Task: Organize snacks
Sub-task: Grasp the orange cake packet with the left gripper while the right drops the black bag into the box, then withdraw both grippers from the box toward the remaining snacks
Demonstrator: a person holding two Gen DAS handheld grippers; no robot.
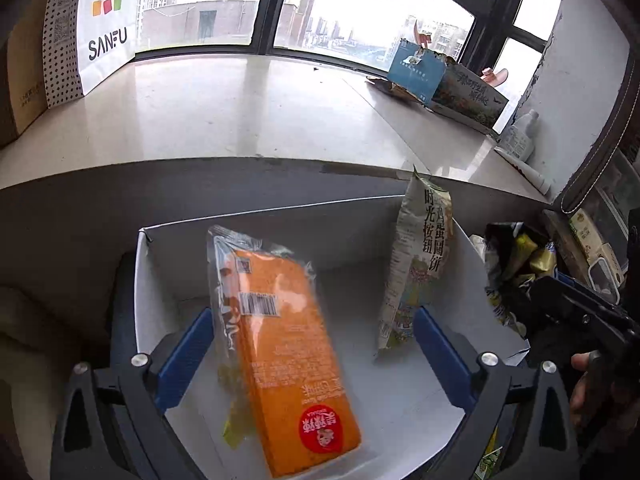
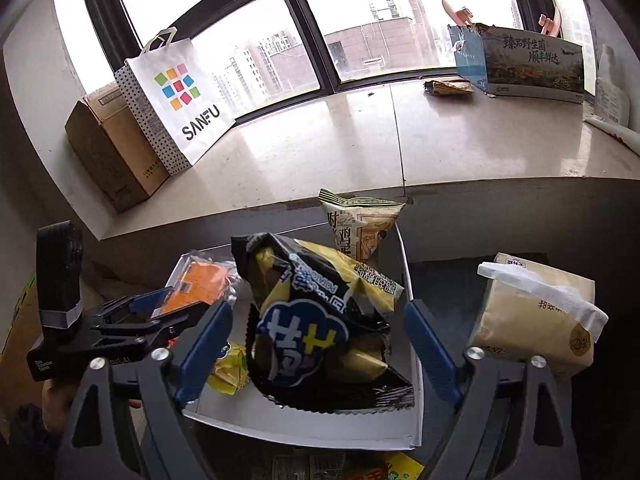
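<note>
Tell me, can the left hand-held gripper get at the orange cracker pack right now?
Probably yes. The orange cracker pack lies in the white box, directly between the open fingers of the left hand-held gripper, with nothing lying over it.

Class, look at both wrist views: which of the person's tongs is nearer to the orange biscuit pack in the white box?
Left. The left tongs are open, one finger either side of the orange biscuit pack. The right tongs sit further right, astride the black and yellow chip bag.
</note>
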